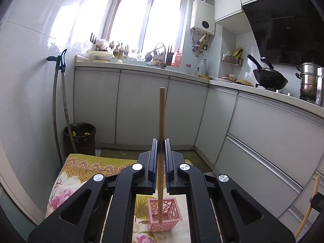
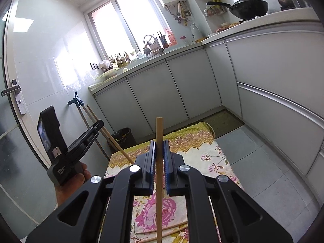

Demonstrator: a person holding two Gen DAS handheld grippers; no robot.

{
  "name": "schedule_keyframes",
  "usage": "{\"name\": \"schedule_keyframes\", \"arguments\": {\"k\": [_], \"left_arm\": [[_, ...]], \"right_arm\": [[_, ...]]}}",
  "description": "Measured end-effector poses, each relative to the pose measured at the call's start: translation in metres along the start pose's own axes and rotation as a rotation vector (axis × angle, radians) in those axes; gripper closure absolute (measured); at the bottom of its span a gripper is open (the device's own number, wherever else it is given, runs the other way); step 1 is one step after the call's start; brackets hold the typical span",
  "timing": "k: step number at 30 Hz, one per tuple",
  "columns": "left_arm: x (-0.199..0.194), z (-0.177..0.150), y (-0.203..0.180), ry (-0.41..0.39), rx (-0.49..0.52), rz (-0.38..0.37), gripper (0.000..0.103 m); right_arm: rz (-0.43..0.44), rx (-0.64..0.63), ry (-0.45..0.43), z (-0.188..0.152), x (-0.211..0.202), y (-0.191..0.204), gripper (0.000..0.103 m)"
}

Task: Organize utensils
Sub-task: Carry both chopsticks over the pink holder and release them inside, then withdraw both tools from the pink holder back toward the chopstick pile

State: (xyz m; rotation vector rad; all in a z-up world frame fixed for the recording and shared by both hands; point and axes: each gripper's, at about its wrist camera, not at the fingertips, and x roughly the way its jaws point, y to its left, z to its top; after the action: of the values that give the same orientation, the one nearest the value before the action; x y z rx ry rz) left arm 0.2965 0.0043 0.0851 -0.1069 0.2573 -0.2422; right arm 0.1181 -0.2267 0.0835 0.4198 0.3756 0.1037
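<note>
My left gripper [image 1: 161, 141] is shut on a wooden chopstick [image 1: 161, 125] held upright; its lower end hangs over a pink openwork utensil basket [image 1: 164, 214] standing on the floral cloth [image 1: 81, 168]. My right gripper [image 2: 159, 142] is shut on a second wooden chopstick [image 2: 159, 174], also upright. Two more chopsticks [image 2: 162, 229] lie flat on the cloth below it. The left gripper [image 2: 97, 128] with its chopstick [image 2: 113, 139] shows at the left of the right wrist view, held by a hand. The right gripper's chopstick shows at the right edge of the left wrist view [image 1: 309, 206].
The floral cloth [image 2: 202, 147] covers a low surface on the kitchen floor. A black bin [image 1: 80, 137] and leaning handles [image 1: 58, 109] stand at the far left corner. Grey cabinets [image 1: 141, 109] and a counter with a wok [image 1: 269, 79] run along the back and right.
</note>
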Motion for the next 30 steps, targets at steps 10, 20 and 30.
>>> {"name": "schedule_keyframes", "arguments": {"k": [10,20,30], "left_arm": [[0.087,-0.047,0.003,0.149,0.024,0.015,0.097],[-0.001,-0.036,0.026,0.046,-0.010,-0.012,0.097],[-0.060,-0.066,0.072,0.156,-0.063,0.060,0.097]], "right_arm": [[-0.013,0.030,0.010,0.004,0.054,-0.026,0.095],[0.005,0.020,-0.028,0.022,0.074,-0.008,0.095],[-0.009,-0.014,-0.175,0.060,0.126,0.033,0.095]]}}
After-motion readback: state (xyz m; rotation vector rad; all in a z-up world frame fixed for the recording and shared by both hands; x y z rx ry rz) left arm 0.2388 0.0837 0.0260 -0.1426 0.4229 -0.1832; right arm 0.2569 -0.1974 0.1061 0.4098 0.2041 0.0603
